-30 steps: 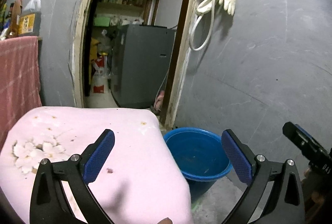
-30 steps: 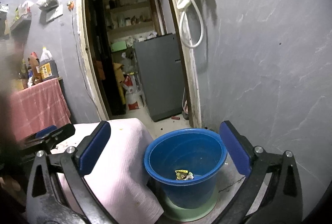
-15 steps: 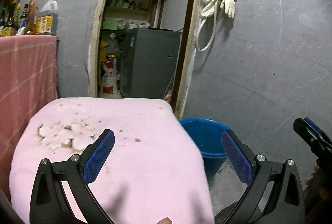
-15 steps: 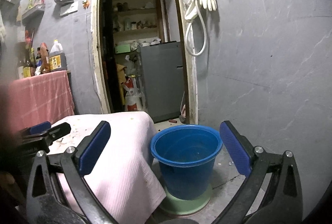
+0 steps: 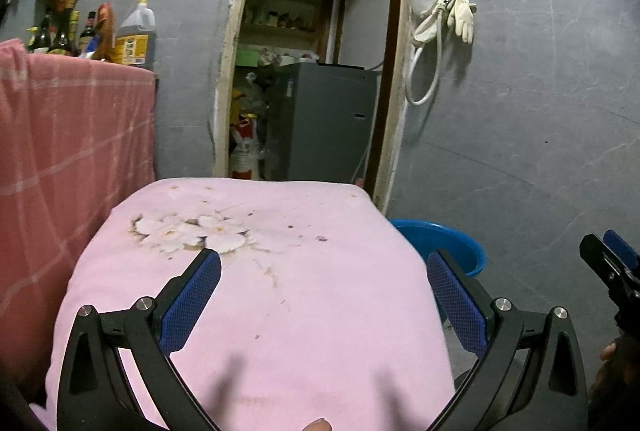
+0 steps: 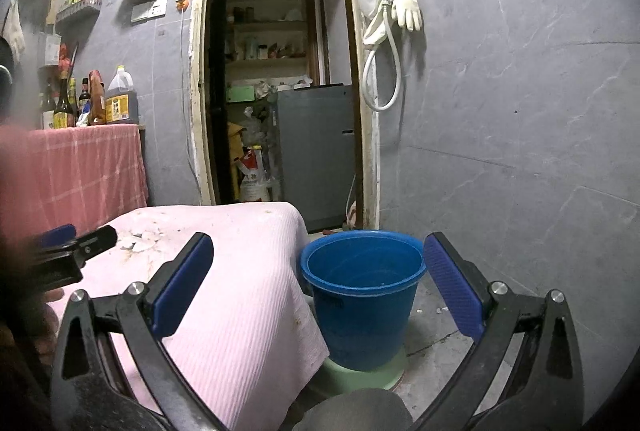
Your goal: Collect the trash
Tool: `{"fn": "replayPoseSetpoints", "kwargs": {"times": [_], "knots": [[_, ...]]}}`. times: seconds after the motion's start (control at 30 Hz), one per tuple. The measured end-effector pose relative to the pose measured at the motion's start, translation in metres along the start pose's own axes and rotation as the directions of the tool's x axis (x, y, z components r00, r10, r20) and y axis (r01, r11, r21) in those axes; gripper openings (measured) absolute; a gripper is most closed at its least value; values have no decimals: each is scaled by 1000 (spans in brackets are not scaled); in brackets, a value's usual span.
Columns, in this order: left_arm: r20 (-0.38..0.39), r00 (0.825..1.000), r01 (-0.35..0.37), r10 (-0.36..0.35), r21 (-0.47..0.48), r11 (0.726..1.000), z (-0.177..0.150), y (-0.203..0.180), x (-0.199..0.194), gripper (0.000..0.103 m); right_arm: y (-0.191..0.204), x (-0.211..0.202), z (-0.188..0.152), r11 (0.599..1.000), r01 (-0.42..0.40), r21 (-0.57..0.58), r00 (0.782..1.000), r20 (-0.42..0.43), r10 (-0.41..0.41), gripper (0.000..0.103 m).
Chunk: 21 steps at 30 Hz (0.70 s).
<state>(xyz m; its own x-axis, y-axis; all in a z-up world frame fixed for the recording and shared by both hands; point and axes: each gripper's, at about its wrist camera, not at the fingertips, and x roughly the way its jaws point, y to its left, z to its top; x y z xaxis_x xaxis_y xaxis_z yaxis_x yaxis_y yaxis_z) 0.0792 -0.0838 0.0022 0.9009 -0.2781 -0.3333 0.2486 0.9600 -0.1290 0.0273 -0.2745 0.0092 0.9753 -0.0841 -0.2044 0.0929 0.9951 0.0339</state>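
Both grippers, left gripper (image 5: 323,295) and right gripper (image 6: 319,279), gape wide and empty; no trash visible on the pink cloth (image 5: 280,271) beside the blue bucket (image 6: 362,295), collection looks nearly finished

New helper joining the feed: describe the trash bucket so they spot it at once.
Find the open doorway in the grey wall. On the floor, right of the pink-covered table, stands the bucket. It is the only blue, round, open container, sitting on a pale green base.
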Motion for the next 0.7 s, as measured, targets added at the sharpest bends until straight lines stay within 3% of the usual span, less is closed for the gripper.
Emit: {"fn": "replayPoseSetpoints", "kwargs": {"times": [0.7], "knots": [[52, 995, -84, 84, 0, 996, -44, 18, -37, 101, 14, -13, -32, 999, 28, 19, 999, -26, -28, 103]]}}
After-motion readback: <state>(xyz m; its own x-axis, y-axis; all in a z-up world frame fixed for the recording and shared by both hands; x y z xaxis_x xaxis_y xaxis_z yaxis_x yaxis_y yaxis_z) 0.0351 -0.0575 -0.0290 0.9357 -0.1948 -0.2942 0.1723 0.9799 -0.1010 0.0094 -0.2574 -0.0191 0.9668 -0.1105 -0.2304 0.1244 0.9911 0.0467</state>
